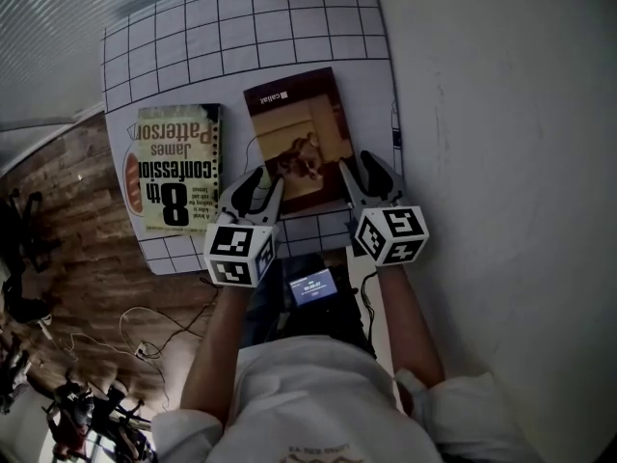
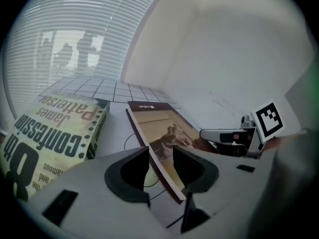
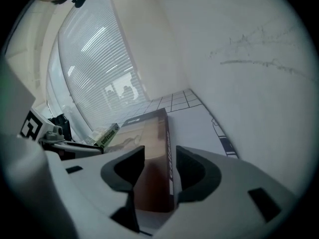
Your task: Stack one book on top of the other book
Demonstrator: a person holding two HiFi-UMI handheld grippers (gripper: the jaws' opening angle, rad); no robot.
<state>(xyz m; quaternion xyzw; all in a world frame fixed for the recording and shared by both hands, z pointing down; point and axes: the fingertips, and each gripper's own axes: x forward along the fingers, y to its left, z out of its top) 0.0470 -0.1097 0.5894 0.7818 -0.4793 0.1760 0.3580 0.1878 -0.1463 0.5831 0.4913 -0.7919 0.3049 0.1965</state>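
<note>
The white surface (image 1: 501, 114) carries a white mat (image 1: 289, 17) printed with a black grid. Two books lie on the mat, side by side and not touching. In the head view, a thick paperback (image 1: 178, 167), "8th Confession" by James Patterson, lies left. A thinner brown book (image 1: 299, 123) lies right.

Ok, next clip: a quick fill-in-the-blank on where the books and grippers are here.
The James Patterson book and the brown book lie ____ on the grid mat, not stacked.
The left gripper and right gripper both sit at the ____ book's near corners.
Each gripper's jaws stand ____, straddling an edge of that book.
Missing words: side by side; brown; open.
</note>
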